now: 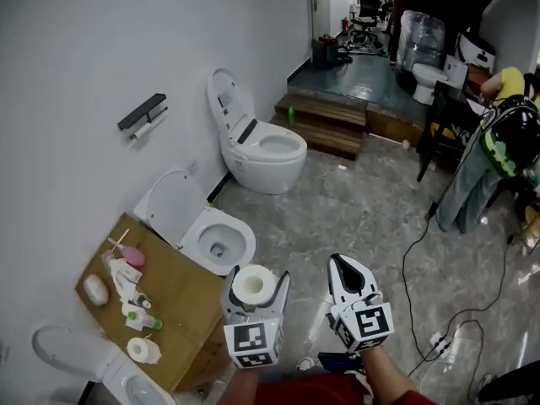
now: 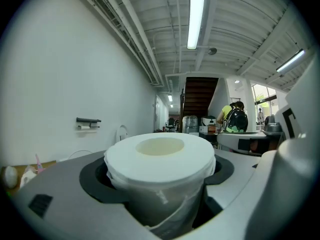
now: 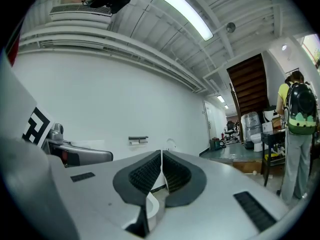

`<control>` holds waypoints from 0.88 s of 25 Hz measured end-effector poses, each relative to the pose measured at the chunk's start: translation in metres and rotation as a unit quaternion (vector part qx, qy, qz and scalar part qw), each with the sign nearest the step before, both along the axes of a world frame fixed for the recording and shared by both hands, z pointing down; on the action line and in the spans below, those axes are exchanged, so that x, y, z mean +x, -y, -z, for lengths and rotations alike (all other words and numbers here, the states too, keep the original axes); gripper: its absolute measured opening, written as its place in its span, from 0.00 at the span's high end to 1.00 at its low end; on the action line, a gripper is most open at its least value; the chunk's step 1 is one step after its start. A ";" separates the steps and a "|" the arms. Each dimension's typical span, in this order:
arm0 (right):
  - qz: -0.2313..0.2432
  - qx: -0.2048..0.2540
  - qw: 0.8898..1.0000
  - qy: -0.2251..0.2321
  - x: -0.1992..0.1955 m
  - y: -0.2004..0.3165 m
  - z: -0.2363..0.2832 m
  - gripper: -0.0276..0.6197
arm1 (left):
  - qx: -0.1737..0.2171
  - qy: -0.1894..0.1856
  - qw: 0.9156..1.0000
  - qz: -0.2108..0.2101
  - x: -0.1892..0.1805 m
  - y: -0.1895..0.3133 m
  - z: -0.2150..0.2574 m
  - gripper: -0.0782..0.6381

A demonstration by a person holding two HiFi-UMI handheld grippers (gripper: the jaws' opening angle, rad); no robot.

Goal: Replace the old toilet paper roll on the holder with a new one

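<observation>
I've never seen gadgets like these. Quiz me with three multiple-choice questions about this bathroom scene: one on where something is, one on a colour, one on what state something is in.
1. Where is the toilet paper holder?
A) on a chair
B) on the white wall
C) on a window

2. What colour is the roll held in the left gripper?
A) pink
B) blue
C) white

3. How do the jaws of the right gripper stand?
A) shut, with nothing between them
B) wide open
C) closed on a roll

Answers:
1 B: the head view shows the holder fixed to the wall.
2 C: the roll standing upright between the left jaws is white.
3 A: the right gripper view shows the jaws meeting with nothing between them.
</observation>
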State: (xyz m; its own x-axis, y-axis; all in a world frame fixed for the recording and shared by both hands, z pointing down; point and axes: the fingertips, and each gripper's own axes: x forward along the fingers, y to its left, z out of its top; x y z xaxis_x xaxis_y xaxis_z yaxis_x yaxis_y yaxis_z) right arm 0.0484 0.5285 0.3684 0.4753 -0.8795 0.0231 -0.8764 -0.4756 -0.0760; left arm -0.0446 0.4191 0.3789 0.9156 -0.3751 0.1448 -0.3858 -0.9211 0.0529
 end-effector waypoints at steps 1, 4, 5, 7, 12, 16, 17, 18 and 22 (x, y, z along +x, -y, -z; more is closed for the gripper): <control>0.004 0.000 1.000 0.001 0.008 0.004 -0.002 0.92 | 0.000 0.001 1.000 0.004 0.007 0.004 -0.001 0.24; 0.014 0.000 1.000 0.005 0.028 0.019 -0.008 0.92 | 0.000 0.005 1.000 0.017 0.024 0.018 -0.006 0.24; 0.017 0.000 1.000 0.006 0.034 0.025 -0.010 0.92 | 0.000 0.007 1.000 0.021 0.030 0.025 -0.009 0.24; 0.024 -0.001 1.000 0.007 0.047 0.040 -0.015 0.92 | -0.001 0.009 1.000 0.027 0.041 0.040 -0.013 0.24; 0.033 -0.004 0.999 0.002 0.089 0.092 -0.025 0.92 | -0.002 0.007 0.999 0.036 0.083 0.090 -0.024 0.24; 0.044 -0.009 0.999 -0.001 0.130 0.149 -0.028 0.92 | 0.000 0.003 0.999 0.044 0.121 0.142 -0.026 0.24; 0.049 -0.011 0.999 0.000 0.140 0.165 -0.028 0.92 | 0.000 0.003 0.999 0.047 0.131 0.155 -0.025 0.24; 0.054 -0.012 0.998 0.001 0.149 0.181 -0.026 0.92 | -0.002 0.003 0.999 0.050 0.140 0.168 -0.023 0.24; 0.076 -0.003 0.997 0.007 0.177 0.247 -0.019 0.92 | 0.005 0.004 0.998 0.066 0.166 0.223 -0.015 0.24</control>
State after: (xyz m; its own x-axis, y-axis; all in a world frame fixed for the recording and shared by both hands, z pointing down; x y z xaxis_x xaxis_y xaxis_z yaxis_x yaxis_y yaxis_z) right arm 0.2258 0.2819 0.3879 0.3356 -0.9414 0.0334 -0.9375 -0.3372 -0.0858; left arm 0.1211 0.1966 0.3944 0.8568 -0.4940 0.1478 -0.5044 -0.8625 0.0413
